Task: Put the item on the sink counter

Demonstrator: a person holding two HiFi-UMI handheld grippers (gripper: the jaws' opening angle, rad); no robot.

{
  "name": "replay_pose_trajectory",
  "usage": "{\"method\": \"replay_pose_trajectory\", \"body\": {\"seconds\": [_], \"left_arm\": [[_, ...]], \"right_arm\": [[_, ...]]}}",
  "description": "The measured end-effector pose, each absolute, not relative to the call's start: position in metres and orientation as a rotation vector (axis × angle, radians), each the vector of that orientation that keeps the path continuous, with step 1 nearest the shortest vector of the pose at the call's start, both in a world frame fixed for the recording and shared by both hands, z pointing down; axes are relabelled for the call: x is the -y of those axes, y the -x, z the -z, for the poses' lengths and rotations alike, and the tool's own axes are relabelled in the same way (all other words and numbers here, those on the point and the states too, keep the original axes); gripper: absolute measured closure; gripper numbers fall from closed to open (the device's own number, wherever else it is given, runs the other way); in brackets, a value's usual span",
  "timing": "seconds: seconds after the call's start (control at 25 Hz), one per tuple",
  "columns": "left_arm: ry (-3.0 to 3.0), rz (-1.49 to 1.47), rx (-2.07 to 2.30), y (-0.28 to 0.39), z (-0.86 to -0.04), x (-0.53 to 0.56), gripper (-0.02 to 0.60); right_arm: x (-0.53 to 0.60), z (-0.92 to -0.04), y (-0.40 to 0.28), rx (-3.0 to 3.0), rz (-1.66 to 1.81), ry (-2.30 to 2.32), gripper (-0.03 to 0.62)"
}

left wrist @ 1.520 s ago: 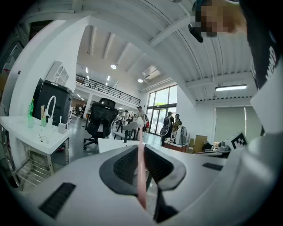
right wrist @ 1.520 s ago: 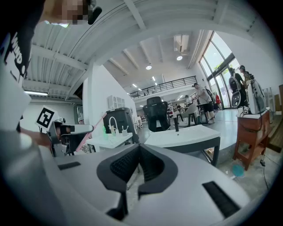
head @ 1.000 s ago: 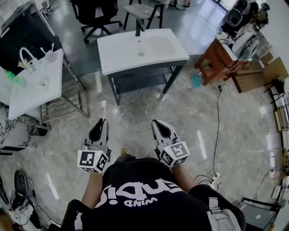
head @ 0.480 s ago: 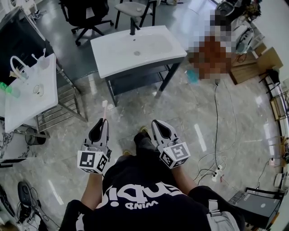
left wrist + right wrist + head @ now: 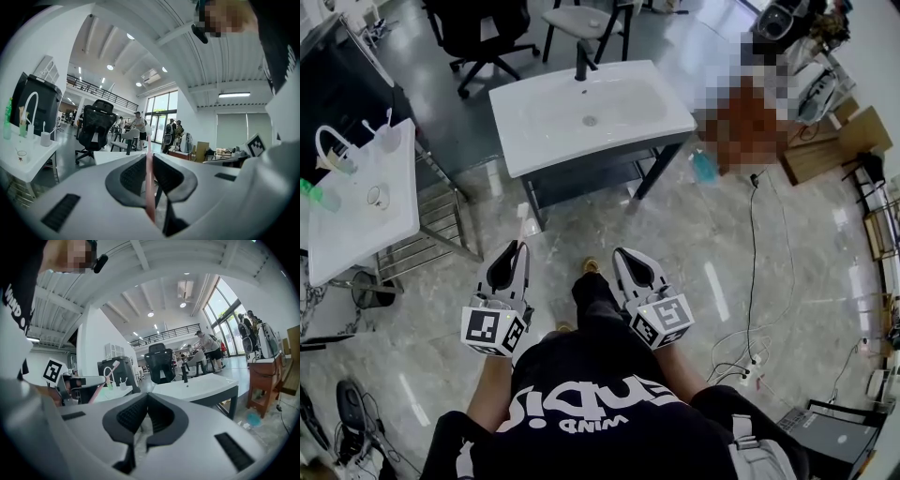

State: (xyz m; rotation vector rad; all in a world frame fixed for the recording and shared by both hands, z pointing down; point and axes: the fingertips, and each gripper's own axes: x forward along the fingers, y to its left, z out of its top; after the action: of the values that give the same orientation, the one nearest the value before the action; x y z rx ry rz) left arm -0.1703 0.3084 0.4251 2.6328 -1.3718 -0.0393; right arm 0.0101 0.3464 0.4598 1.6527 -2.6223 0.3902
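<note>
My left gripper point(image 5: 520, 246) is shut on the handle of a pink toothbrush point(image 5: 523, 223), whose white head points forward over the floor. In the left gripper view the pink handle point(image 5: 149, 183) is pinched between the jaws of that gripper point(image 5: 149, 157). Beside it my right gripper point(image 5: 619, 253) is shut with nothing in it; its jaws meet at the tips point(image 5: 146, 396). The white sink counter point(image 5: 534, 141) with a black faucet point(image 5: 581, 61) stands ahead, apart from both grippers. It also shows as the white counter point(image 5: 201, 383) in the right gripper view, with the toothbrush point(image 5: 101, 390) at the left.
A second white sink unit point(image 5: 356, 216) with a white faucet and cups stands at the left, over a metal rack point(image 5: 431, 220). Office chairs point(image 5: 483, 28) stand behind the sink. A wooden cabinet point(image 5: 825, 150) and cables point(image 5: 755, 262) lie on the right. A marble floor lies between me and the sink.
The room has shifted a little in the head view as the person steps forward, one foot now showing between the grippers. Both grippers keep their pose and the toothbrush stays held.
</note>
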Motion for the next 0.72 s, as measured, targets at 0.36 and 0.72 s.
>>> {"method": "replay_pose_trajectory", "body": {"seconds": [0.36, 0.72], "left_arm": [[-2.619, 0.016, 1.367, 0.156, -0.425, -0.241, 0.518], [-2.599, -0.018, 1.377, 0.135, -0.425, -0.172, 0.518]], "right_arm": [[-0.268, -0.452, -0.017, 2.643, -0.376, -1.601, 0.576], [-0.193, -0.446, -0.030, 2.682, -0.381, -1.544, 0.576]]}}
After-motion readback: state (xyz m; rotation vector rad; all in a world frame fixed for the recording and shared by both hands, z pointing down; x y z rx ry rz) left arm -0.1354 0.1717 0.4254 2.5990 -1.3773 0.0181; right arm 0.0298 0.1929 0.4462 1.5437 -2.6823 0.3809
